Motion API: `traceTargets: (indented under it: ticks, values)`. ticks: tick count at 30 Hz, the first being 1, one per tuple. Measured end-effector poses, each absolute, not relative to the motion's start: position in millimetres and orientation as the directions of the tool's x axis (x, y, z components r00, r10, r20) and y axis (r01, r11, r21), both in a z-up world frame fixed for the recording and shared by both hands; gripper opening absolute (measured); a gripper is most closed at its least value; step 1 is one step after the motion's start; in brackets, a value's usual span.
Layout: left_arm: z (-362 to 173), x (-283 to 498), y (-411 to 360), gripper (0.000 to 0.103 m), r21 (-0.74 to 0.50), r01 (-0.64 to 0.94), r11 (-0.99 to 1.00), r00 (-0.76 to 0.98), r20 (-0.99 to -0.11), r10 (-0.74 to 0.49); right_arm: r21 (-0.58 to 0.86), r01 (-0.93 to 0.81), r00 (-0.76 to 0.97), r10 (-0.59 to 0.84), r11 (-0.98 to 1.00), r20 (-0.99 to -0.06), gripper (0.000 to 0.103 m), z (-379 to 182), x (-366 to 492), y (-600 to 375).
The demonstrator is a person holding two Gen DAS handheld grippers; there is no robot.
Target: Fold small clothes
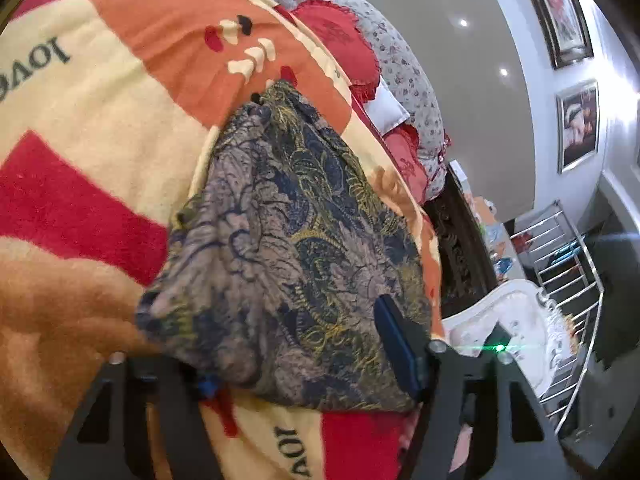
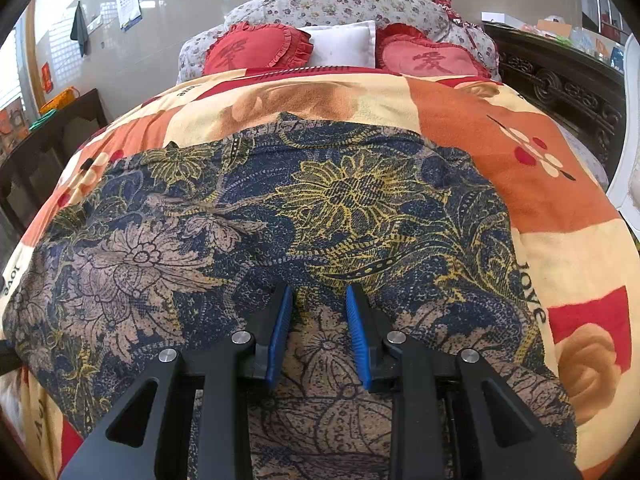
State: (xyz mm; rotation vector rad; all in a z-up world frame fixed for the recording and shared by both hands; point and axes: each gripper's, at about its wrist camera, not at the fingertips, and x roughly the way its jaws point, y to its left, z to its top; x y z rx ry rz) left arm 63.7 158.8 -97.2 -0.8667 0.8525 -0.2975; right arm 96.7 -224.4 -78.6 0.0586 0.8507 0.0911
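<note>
A small garment (image 2: 320, 208) printed with navy, tan and yellow flowers lies spread on the patchwork blanket (image 2: 560, 200). My right gripper (image 2: 318, 288) points down at its near part. The blue pads (image 2: 280, 332) stand a narrow gap apart, with the cloth lying flat below them. In the left wrist view the same garment (image 1: 288, 220) runs away from my left gripper (image 1: 294, 340). The garment's near edge bulges between the jaws and drapes over the left finger. The right pad (image 1: 396, 344) rests against the cloth, and the jaws stand wide apart.
Two red heart cushions (image 2: 260, 50) and a white pillow (image 2: 344, 44) lean on the floral headboard (image 2: 332, 4). A dark carved cabinet (image 2: 560, 80) stands on the right of the bed, a dark side table (image 2: 52, 140) on the left. A metal rack (image 1: 568, 272) stands beyond the bed.
</note>
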Motion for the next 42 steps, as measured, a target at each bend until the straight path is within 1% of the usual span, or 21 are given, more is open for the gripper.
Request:
traceTargets:
  ticks: [1, 2, 3, 5, 7, 13, 22, 27, 29, 30, 33, 34, 35, 36, 37, 40, 42]
  values:
    - [-99.7, 62.5, 160.3, 0.055, -0.757, -0.117, 0.643, 0.645, -0.550, -0.531, 0.087, -0.057, 0.656, 0.103, 0.995, -0.748, 0.019, -78.7, 96.6, -224.8]
    - [-105.5, 63.3, 163.8, 0.042, -0.744, -0.150, 0.651, 0.643, -0.574, -0.507, 0.088, -0.057, 0.656, 0.104, 0.994, -0.748, 0.019, -78.6, 96.7, -225.0]
    - [-110.3, 63.4, 167.3, 0.033, -0.743, -0.168, 0.648, 0.643, -0.581, -0.499, 0.088, -0.057, 0.656, 0.104, 0.994, -0.748, 0.019, -78.5, 96.7, -224.8]
    - [-114.4, 62.5, 174.2, 0.026, -0.745, -0.184, 0.641, 0.647, -0.583, -0.492, 0.086, -0.056, 0.656, 0.102, 0.995, -0.748, 0.019, -78.6, 96.8, -224.5]
    - [-112.7, 62.7, 173.8, 0.026, -0.734, -0.183, 0.654, 0.652, -0.588, -0.478, 0.084, -0.057, 0.655, 0.101, 0.995, -0.749, 0.019, -78.3, 96.9, -224.1]
    - [-102.3, 56.3, 159.8, 0.026, -0.603, -0.159, 0.782, 0.674, -0.645, -0.360, 0.070, -0.056, 0.655, 0.090, 0.996, -0.751, 0.019, -78.2, 96.8, -222.7]
    - [-103.5, 54.1, 155.1, 0.029, -0.567, -0.152, 0.809, 0.698, -0.641, -0.319, 0.067, -0.054, 0.647, 0.086, 0.996, -0.757, 0.019, -78.0, 97.2, -221.6]
    - [-95.8, 54.5, 145.6, 0.029, -0.487, -0.145, 0.861, 0.694, -0.671, -0.263, -0.020, -0.021, 0.566, -0.005, 1.000, -0.825, 0.020, -57.8, 110.2, -207.9]
    - [-95.6, 53.6, 144.8, 0.029, -0.476, -0.150, 0.867, 0.700, -0.670, -0.246, 0.038, -0.049, 0.575, 0.059, 0.998, -0.816, 0.020, -39.4, 117.7, -195.6]
    - [-96.4, 52.4, 144.9, 0.029, -0.477, -0.153, 0.865, 0.706, -0.665, -0.242, 0.074, -0.085, 0.579, 0.109, 0.994, -0.808, 0.020, -28.3, 123.6, -184.0]
    - [-97.6, 50.1, 144.9, 0.029, -0.476, -0.155, 0.866, 0.717, -0.657, -0.233, 0.123, -0.182, 0.558, 0.205, 0.976, -0.804, 0.020, -10.8, 141.0, -149.1]
    - [-98.0, 49.3, 144.6, 0.029, -0.474, -0.155, 0.867, 0.720, -0.655, -0.230, 0.142, -0.228, 0.541, 0.247, 0.963, -0.804, 0.022, -6.0, 149.8, -132.4]
    - [-97.9, 49.7, 144.8, 0.030, -0.473, -0.154, 0.867, 0.720, -0.655, -0.229, 0.162, -0.262, 0.518, 0.280, 0.951, -0.808, 0.023, -3.8, 157.2, -119.3]
    - [-97.7, 49.9, 144.9, 0.030, -0.472, -0.155, 0.868, 0.720, -0.655, -0.228, 0.191, -0.298, 0.481, 0.321, 0.935, -0.816, 0.027, -3.3, 165.9, -104.4]
    - [-97.0, 49.9, 144.6, 0.031, -0.468, -0.157, 0.870, 0.720, -0.657, -0.224, 0.247, -0.354, 0.407, 0.386, 0.902, -0.828, 0.029, -5.0, 178.9, -83.3]
    - [-92.0, 50.3, 139.7, 0.031, -0.424, -0.162, 0.891, 0.710, -0.677, -0.194, 0.322, -0.432, 0.277, 0.464, 0.842, -0.842, 0.029, -10.6, 201.4, -38.5]
    - [-87.2, 48.6, 133.8, 0.020, -0.385, -0.159, 0.909, 0.707, -0.687, -0.167, 0.357, -0.441, 0.221, 0.485, 0.823, -0.846, 0.029, -15.6, 212.6, -15.5]
